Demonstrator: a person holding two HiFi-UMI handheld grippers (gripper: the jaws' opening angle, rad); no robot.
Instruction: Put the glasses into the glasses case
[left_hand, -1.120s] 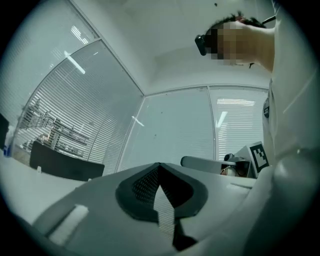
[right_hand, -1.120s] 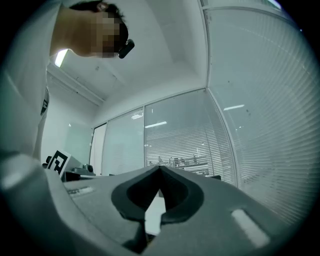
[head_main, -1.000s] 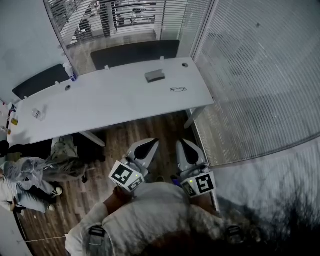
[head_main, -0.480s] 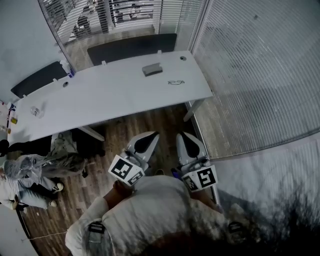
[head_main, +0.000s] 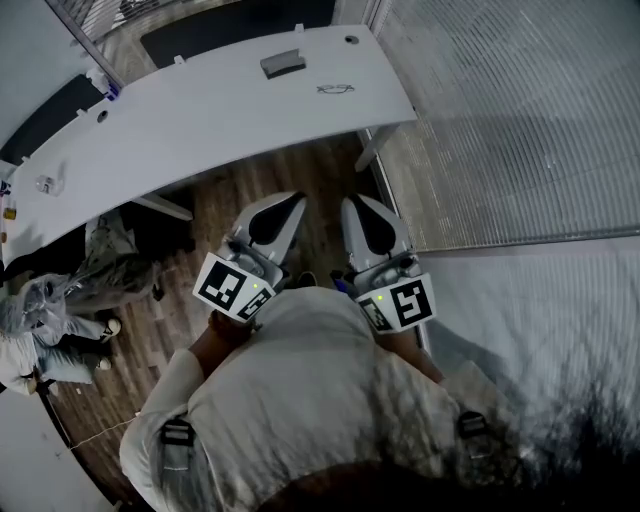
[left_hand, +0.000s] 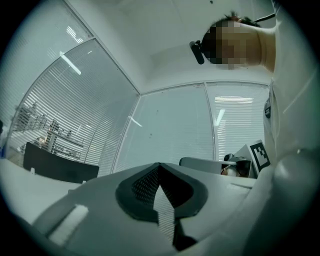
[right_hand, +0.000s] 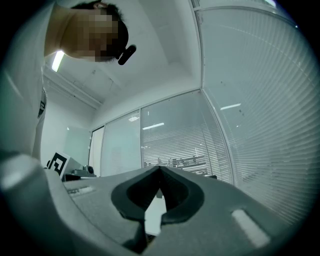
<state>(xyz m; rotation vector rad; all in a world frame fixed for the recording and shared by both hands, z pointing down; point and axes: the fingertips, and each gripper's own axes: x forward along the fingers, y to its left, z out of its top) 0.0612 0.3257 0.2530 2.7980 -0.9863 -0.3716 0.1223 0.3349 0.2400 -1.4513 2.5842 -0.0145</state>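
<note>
A pair of thin dark glasses (head_main: 335, 89) lies on the long white table (head_main: 200, 125) near its right end. A grey glasses case (head_main: 283, 64) rests just left of them, closer to the far edge. My left gripper (head_main: 297, 199) and right gripper (head_main: 349, 201) are held side by side in front of my chest, over the wooden floor, well short of the table. Both point towards it. In the left gripper view the left gripper (left_hand: 159, 166) has its jaws met at the tip with nothing between them. The right gripper (right_hand: 160, 168) is likewise shut and empty.
A person (head_main: 45, 320) sits on the floor at the left, by the table's near side. Dark chairs (head_main: 235, 15) stand behind the table. A glass wall with blinds (head_main: 500, 120) runs along the right. A table leg (head_main: 368, 152) stands below the right end.
Both grippers have moved forward towards the table, still side by side and shut. The table, glasses and case have slid up in the head view.
</note>
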